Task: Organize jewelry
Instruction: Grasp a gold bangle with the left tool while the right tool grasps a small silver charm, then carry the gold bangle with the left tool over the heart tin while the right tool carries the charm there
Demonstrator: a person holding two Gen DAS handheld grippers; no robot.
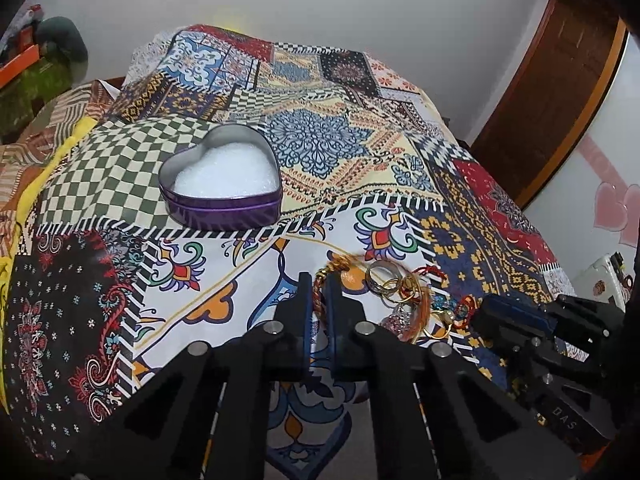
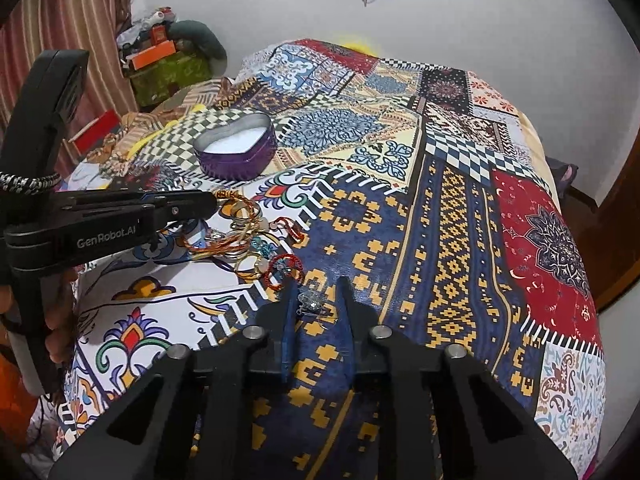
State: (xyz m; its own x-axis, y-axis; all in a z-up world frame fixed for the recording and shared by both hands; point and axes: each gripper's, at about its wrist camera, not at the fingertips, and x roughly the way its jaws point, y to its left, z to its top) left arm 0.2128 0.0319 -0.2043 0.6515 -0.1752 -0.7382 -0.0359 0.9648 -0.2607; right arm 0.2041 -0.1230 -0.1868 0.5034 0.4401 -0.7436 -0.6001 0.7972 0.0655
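Note:
A purple heart-shaped tin (image 1: 220, 178) with white padding stands open on the patterned bedspread; it also shows in the right wrist view (image 2: 236, 148). A pile of bangles, rings and thread bracelets (image 1: 408, 296) lies near me, also in the right wrist view (image 2: 244, 236). My left gripper (image 1: 318, 280) is shut on a braided orange-red thread bracelet (image 1: 320, 286) at the pile's left edge; in the right wrist view it shows from the side (image 2: 212, 200). My right gripper (image 2: 318, 288) is open, with a small silver sparkly piece (image 2: 310, 302) between its fingers on the bedspread.
The bedspread (image 2: 460, 200) covers a bed that drops off at the right and near edges. Striped cloths and a yellow cloth (image 1: 48, 152) lie to the left. A wooden door frame (image 1: 560, 92) stands at the right, with clutter in the far left corner (image 2: 168, 60).

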